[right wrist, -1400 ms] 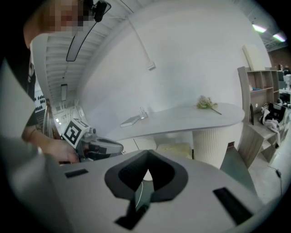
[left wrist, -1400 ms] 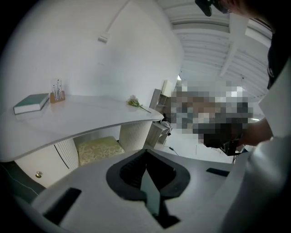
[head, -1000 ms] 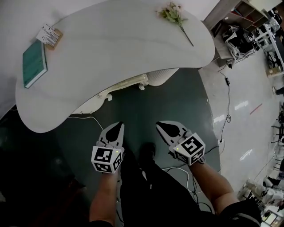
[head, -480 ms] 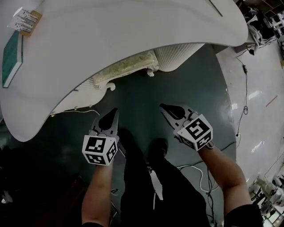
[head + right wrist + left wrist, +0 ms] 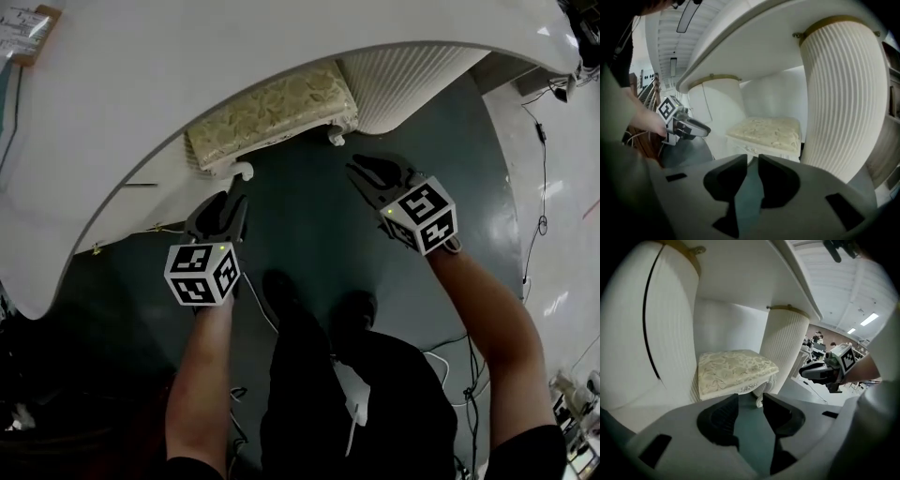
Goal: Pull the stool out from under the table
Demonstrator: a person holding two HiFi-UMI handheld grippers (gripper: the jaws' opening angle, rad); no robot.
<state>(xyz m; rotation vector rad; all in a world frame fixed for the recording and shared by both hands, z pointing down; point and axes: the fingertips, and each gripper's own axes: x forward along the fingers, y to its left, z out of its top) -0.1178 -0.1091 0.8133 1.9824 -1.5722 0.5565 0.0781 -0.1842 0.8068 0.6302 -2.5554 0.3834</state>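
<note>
The stool [image 5: 270,111], white with a cream-gold patterned cushion, stands under the white table [image 5: 187,66], and its front edge and curled legs show. My left gripper [image 5: 231,202] points at the stool's left front leg and stops just short of it. Its jaws have just been opening and stand apart, with nothing between them. My right gripper [image 5: 366,170] hangs close in front of the right front leg. Its jaws have also just been opening, to a narrow empty gap. The left gripper view has the stool [image 5: 733,369] beyond the left gripper [image 5: 750,401]. The right gripper view likewise shows the stool [image 5: 766,131] past the right gripper [image 5: 752,161].
Fluted white table pedestals [image 5: 785,348] [image 5: 843,93] flank the stool on both sides. A dark green mat [image 5: 309,234] covers the floor under me, and my shoes [image 5: 281,292] stand on it. Cables [image 5: 544,122] run over the pale floor at right. A card [image 5: 23,23] lies on the table's far left.
Both grippers have sunk and moved forward toward the stool. The table edge now fills the top of the view and more of the stool shows. Both pairs of jaws have parted.
</note>
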